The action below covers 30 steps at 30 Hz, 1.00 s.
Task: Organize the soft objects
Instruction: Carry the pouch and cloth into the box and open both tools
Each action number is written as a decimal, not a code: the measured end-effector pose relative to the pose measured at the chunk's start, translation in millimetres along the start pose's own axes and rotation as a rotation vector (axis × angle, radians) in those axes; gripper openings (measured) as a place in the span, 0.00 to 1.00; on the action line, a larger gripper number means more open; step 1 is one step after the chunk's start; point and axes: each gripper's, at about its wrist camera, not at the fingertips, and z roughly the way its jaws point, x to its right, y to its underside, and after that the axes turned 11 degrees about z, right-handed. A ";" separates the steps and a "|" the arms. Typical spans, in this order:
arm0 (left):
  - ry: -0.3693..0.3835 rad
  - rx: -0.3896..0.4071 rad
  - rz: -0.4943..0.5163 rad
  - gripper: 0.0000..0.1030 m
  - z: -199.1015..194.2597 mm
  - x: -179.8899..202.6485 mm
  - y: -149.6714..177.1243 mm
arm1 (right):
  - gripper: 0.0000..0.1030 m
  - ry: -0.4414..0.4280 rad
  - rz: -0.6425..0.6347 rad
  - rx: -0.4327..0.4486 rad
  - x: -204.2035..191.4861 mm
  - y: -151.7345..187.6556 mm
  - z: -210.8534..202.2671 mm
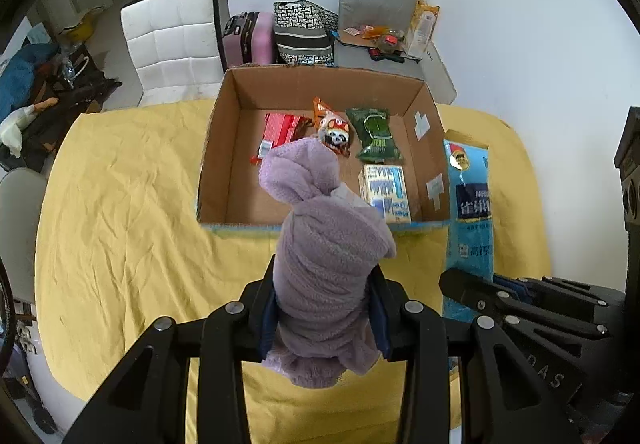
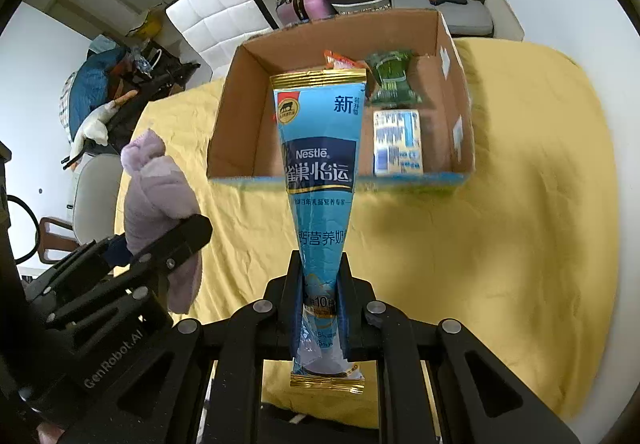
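Observation:
My left gripper is shut on a rolled purple fleece cloth, held above the yellow-covered table in front of the cardboard box. It also shows in the right wrist view. My right gripper is shut on a blue Nestle milk powder pouch, held upright in front of the box. The pouch also shows in the left wrist view. Inside the box lie a red pack, an orange snack pack, a green pack and a blue-and-yellow pack.
The yellow tablecloth covers the table around the box. A white chair, a pink suitcase, a patterned bag and a grey chair with small items stand behind the table. A white wall is at the right.

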 end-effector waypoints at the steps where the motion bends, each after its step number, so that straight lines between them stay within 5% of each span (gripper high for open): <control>1: 0.009 0.000 -0.005 0.34 3.2 -4.6 -7.6 | 0.14 0.002 0.002 0.006 -1.9 -7.7 2.0; 16: 0.138 -0.211 -0.146 0.34 124.0 -94.5 -96.0 | 0.14 0.017 0.096 -0.006 -29.7 -130.3 84.0; 30: 0.168 -0.420 -0.172 0.34 237.9 -109.8 -93.9 | 0.14 0.082 0.160 -0.123 -18.0 -171.1 201.2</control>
